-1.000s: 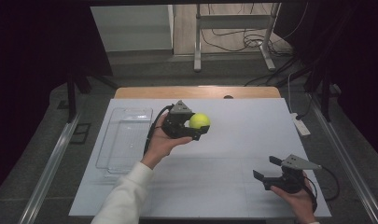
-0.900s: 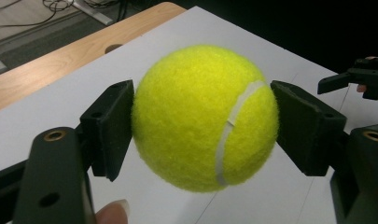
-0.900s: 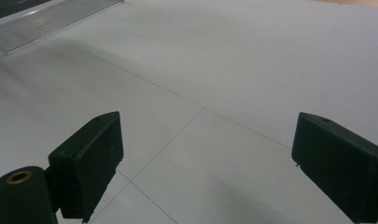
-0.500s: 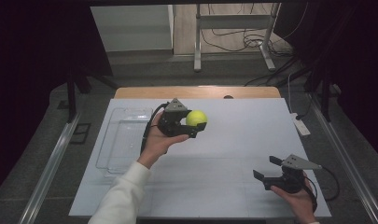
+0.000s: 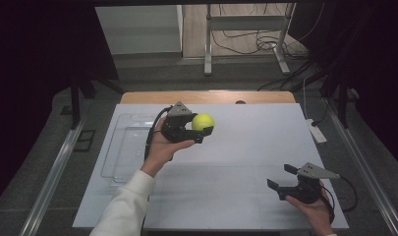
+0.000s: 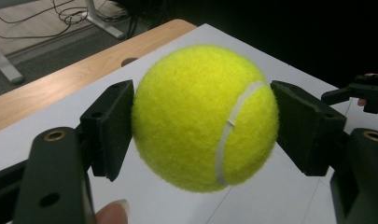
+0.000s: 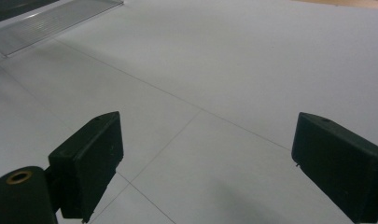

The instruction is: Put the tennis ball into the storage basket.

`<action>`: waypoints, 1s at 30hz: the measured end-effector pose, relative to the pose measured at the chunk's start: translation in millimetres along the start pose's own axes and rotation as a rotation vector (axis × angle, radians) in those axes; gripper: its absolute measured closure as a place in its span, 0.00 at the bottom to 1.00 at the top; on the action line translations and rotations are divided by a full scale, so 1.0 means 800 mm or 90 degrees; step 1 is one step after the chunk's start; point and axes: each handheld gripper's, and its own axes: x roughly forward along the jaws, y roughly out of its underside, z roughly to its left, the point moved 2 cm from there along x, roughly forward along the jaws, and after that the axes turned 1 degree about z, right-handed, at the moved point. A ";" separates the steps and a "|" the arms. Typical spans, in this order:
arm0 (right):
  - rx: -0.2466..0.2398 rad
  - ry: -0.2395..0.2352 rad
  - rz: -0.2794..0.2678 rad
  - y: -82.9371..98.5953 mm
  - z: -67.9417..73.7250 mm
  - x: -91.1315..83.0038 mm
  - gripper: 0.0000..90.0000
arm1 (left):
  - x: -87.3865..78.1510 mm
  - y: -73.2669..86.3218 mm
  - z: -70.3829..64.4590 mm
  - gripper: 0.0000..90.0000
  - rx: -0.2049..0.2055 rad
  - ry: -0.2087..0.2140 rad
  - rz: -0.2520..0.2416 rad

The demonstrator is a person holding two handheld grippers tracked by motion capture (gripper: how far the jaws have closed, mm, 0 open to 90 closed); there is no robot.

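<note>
left gripper (image 5: 202, 132): the person's left hand (image 5: 163, 147) is holding it up above the table's far-left part, with the grey three-cornered plate on top; its two black jaws are closing on the tennis ball from both sides, as the left gripper view shows, each pad pressing against the felt.
tennis ball (image 6: 204, 117): it is sitting between the left gripper's jaws, lifted off the white surface, yellow-green with a pale seam curving down its right side; in the high view it is showing just right of the gripper body (image 5: 203, 122).
right gripper (image 5: 284, 178): it is resting low near the table's near-right corner in the person's right hand (image 5: 315, 209); its jaws are standing wide apart and gripping nothing, with bare white board showing between them in the right gripper view.
table (image 5: 245, 147): a white board is covering it, with a strip of wooden edge showing at the far side.
clear tray (image 5: 124, 147): it is lying on the board's left part, just left of the left forearm, see-through and hard to make out.
sleeve (image 5: 123, 206): a white one is covering the left forearm coming in from the bottom.
</note>
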 end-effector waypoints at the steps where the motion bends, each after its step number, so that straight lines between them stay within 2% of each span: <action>1: 0.000 0.000 0.000 0.000 0.000 0.000 0.10 | -0.001 0.000 0.001 0.29 0.000 -0.001 0.000; 30: 0.005 -0.005 -0.008 -0.002 0.002 0.000 0.10 | -0.031 0.008 0.030 0.30 -0.024 -0.044 -0.016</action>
